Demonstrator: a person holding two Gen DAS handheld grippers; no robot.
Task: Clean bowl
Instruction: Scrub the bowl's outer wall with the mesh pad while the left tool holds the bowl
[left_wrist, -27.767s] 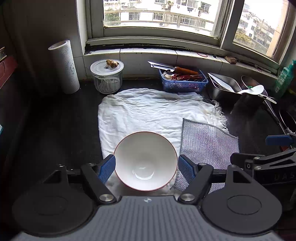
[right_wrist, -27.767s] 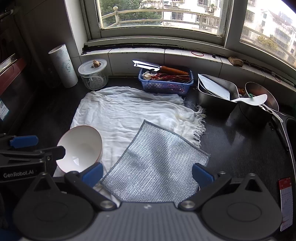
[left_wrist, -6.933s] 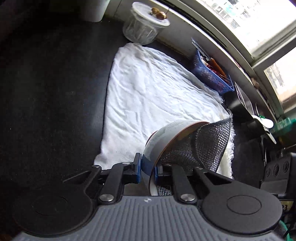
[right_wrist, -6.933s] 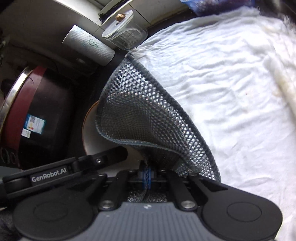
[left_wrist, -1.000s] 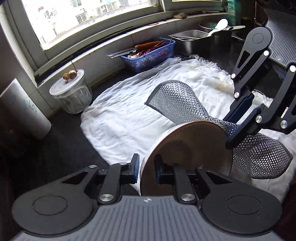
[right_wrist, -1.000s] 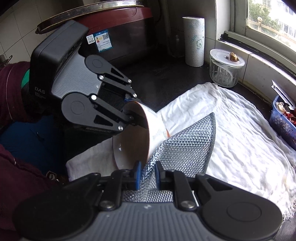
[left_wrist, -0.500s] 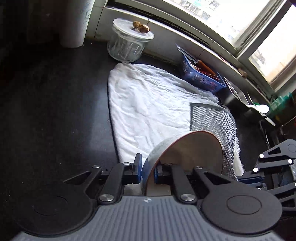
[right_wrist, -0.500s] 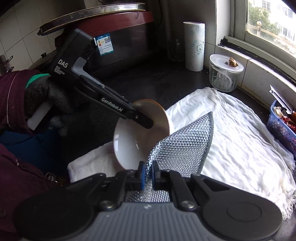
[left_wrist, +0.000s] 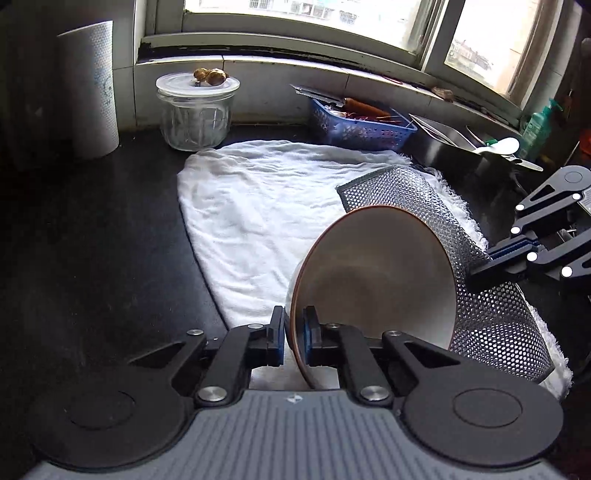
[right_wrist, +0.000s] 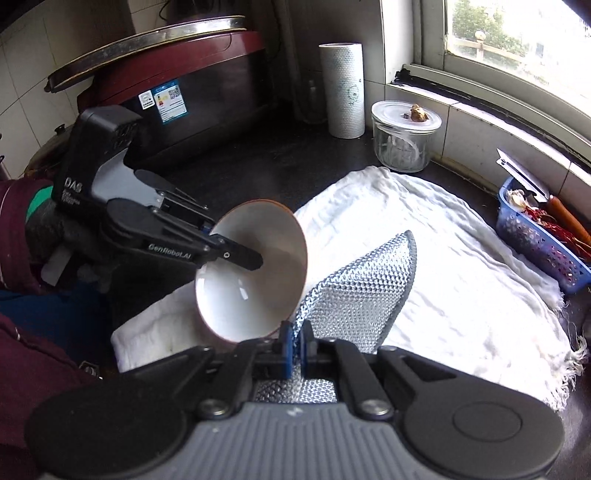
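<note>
A white bowl (left_wrist: 373, 280) with a brown rim is held on its side above the white towel (left_wrist: 266, 214). My left gripper (left_wrist: 293, 339) is shut on the bowl's rim; it also shows in the right wrist view (right_wrist: 221, 245). The bowl (right_wrist: 251, 288) opens toward my right gripper (right_wrist: 294, 347), which is shut on a silver mesh dishcloth (right_wrist: 365, 295). The dishcloth (left_wrist: 480, 295) drapes along the bowl's right rim and outer side. The right gripper shows at the right of the left wrist view (left_wrist: 517, 247).
A glass jar (left_wrist: 197, 110), a paper towel roll (left_wrist: 90, 88), a blue basket (left_wrist: 360, 125) of utensils and steel pans (left_wrist: 454, 147) line the window wall. A dark red cooker (right_wrist: 177, 85) stands at the left. The counter (left_wrist: 92, 240) is black.
The left gripper has swung the bowl so its opening faces the right gripper more. The dishcloth has shifted from beside the bowl to along its right rim. Both grips are unchanged.
</note>
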